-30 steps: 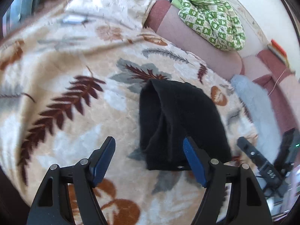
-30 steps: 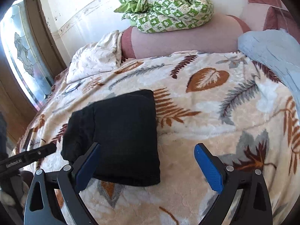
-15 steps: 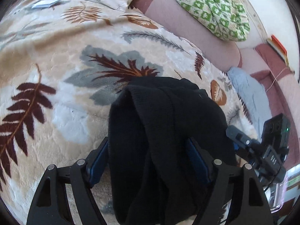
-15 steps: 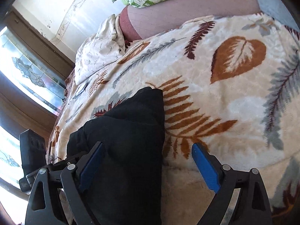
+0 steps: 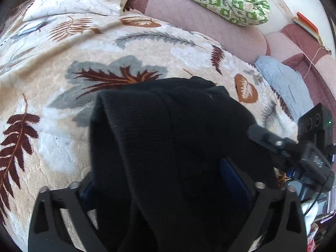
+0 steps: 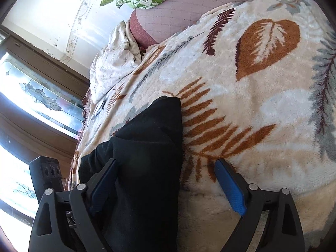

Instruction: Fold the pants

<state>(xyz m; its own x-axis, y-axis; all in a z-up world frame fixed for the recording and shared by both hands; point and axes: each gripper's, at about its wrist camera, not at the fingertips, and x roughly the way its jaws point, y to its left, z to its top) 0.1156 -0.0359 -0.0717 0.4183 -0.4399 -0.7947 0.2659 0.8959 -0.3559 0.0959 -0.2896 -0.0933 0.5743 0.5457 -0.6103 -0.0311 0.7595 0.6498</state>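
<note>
I have the pants folded into a thick black bundle on the blanket of the bed, and both claws are at its near end. My left claw is wide apart with the bundle filling the gap; whether the pads actually press the cloth I cannot tell, since the left pad is buried. My right claw is wide open, straddling the bundle's right edge, one pad over cloth and one over blanket, holding nothing. My worry: if I close now, the right claw may pinch blanket pile along with the pants, and the left may catch only the upper layers, so lifting would spill the fold open.
</note>
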